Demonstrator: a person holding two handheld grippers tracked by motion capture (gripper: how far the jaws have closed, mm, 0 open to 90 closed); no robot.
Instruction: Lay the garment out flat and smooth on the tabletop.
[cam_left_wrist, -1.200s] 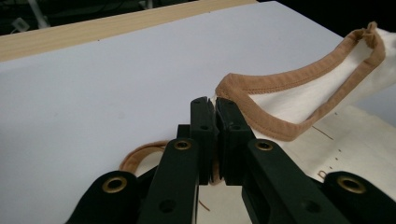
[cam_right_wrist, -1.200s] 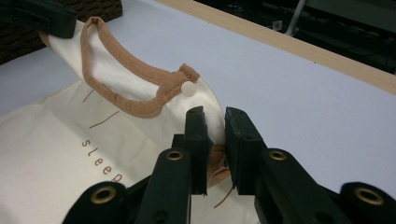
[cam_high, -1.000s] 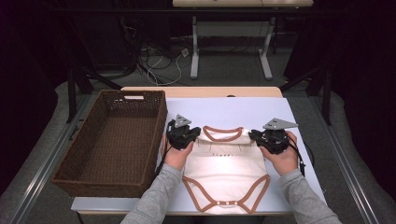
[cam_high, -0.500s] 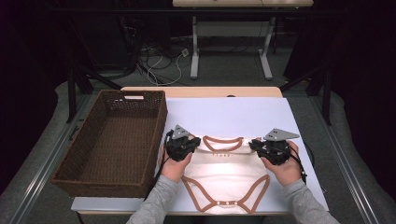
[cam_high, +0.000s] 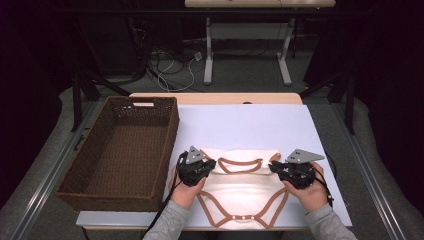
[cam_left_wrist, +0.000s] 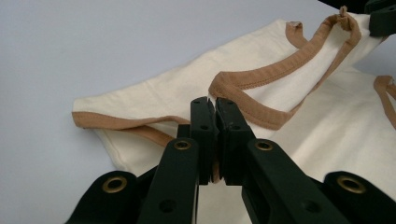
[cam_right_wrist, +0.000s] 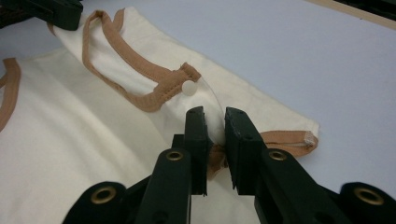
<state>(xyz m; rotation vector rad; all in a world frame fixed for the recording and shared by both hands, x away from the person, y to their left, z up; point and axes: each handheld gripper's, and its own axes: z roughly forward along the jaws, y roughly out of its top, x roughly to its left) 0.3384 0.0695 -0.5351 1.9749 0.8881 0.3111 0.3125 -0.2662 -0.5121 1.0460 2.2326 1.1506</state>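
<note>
Our left gripper (cam_left_wrist: 211, 105) is clamped tight, jaws pressed together with a sliver of tan trim caught between them, so it has hold of the baby bodysuit (cam_high: 243, 192) at its left shoulder. Our right gripper (cam_right_wrist: 215, 116) is nearly closed too, a small gap left because a bunched fold of cream cloth and tan binding fills it, just below the white snap (cam_right_wrist: 188, 87) on the shoulder flap. In the high view the left gripper (cam_high: 206, 165) and right gripper (cam_high: 277, 167) sit at opposite shoulders, either side of the neckline (cam_high: 240, 164). We judge this symmetric grip is there so the top edge folds or lifts evenly rather than twisting. The shoulder band looks doubled back over the body, sleeves poking out flat on the far side, which reads as a fold in hand. The bodysuit lies on the near part of the pale blue mat (cam_high: 250, 125), crotch snaps toward the person, well lit. The wicker basket (cam_high: 80, 180) stands just left of the mat, open, probably where the folded piece goes. The hands (cam_high: 186, 192) stay low, near the cloth, keeping it taut between the two pinches.
</note>
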